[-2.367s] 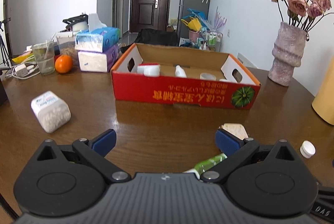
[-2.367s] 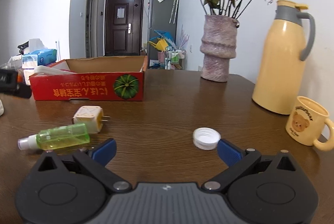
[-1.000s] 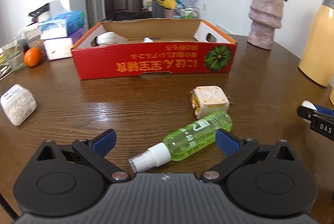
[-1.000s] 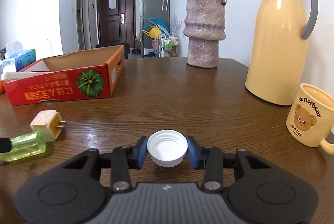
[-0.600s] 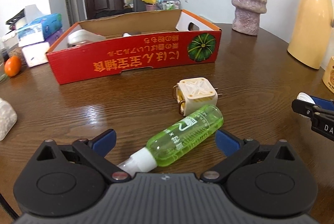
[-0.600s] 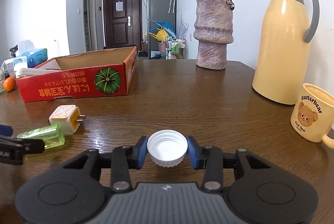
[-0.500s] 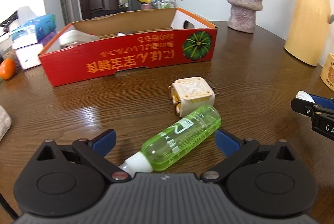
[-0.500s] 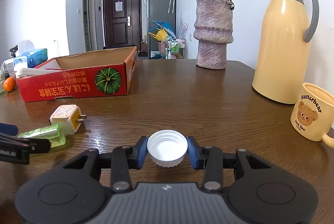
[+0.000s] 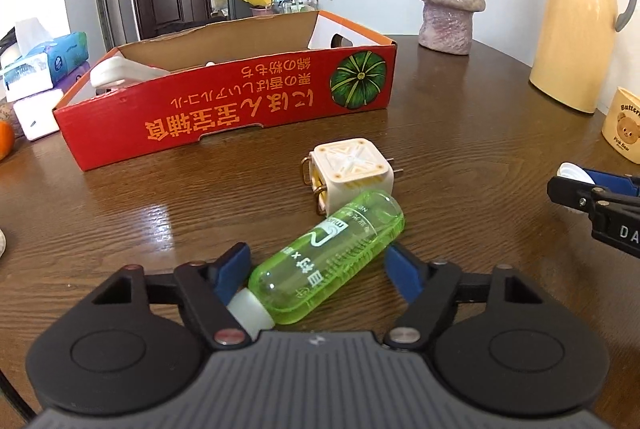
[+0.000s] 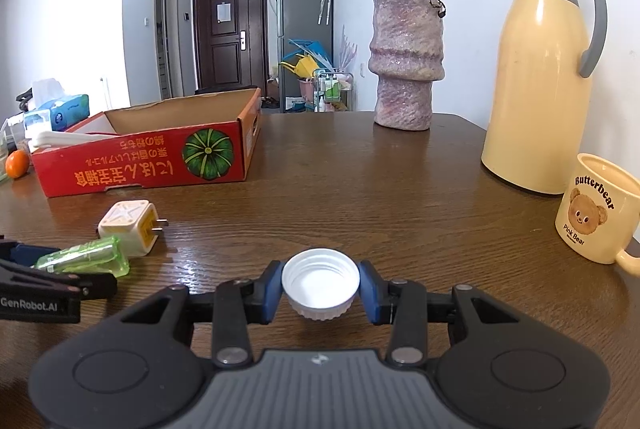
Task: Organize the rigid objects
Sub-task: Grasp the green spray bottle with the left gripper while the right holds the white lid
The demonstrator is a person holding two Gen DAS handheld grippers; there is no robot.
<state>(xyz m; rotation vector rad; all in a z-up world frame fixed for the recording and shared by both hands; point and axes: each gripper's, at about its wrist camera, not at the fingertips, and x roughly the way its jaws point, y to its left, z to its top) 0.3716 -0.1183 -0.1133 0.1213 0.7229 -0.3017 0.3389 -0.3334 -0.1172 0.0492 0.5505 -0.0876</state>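
A green spray bottle with a white cap end lies slantwise on the wooden table between the blue pads of my left gripper. Its jaws are closing; the left pad is at the bottle's white neck, while a gap remains at the right pad. A cream plug adapter touches the bottle's far end. My right gripper is shut on a white screw cap, just above the table. The red cardboard box stands behind with white items inside. The right wrist view shows the bottle and the adapter at its left.
A pink vase with dried roses, a yellow thermos jug and a bear mug stand at the right. Tissue packs and an orange sit left of the box.
My left gripper has edged closer over the green bottle and its jaws have narrowed around it. The right gripper stays still with the white cap in it.
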